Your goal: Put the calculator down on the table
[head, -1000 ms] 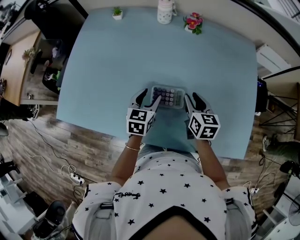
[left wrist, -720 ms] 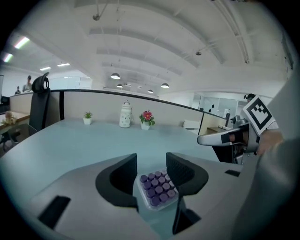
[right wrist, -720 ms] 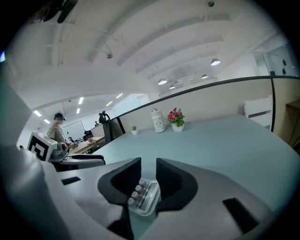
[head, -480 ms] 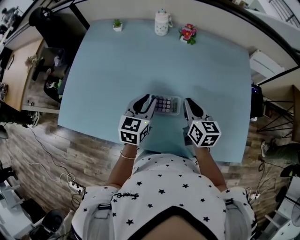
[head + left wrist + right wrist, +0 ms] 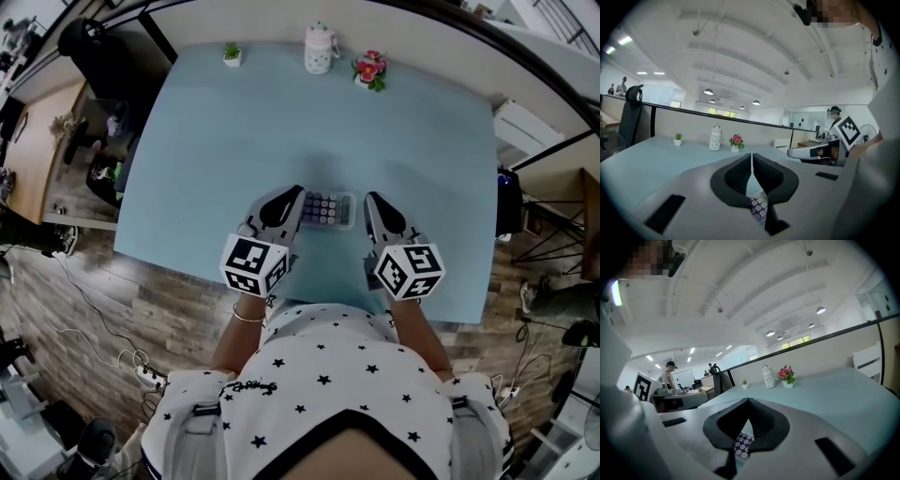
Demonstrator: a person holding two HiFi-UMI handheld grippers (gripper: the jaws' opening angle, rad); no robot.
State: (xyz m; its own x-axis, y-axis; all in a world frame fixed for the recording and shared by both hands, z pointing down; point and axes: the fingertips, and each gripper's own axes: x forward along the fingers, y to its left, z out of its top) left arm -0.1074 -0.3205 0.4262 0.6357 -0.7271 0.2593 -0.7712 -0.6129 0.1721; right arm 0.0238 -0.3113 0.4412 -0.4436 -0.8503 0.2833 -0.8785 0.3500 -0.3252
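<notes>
The calculator (image 5: 328, 208) lay flat on the desk (image 5: 281, 112) near its 6 o'clock edge. The left gripper (image 5: 291, 195), at the calculator's 9 o'clock, and the right gripper (image 5: 373, 200), at its 3 o'clock, had just clenched shut with nothing between their jaws, apparently hovering clear of it.

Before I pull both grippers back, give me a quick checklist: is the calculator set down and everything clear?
1. The calculator lies flat on the table: ok.
2. It sits well in from the near edge: ok.
3. On the left gripper, fingers shut, nothing between: ok.
4. On the right gripper, fingers shut, nothing between: ok.
5. Gap between left gripper and calculator: cannot tell; they overlap in the head view.
6. The jar, flowers and small plant stand far from it: ok.
</notes>
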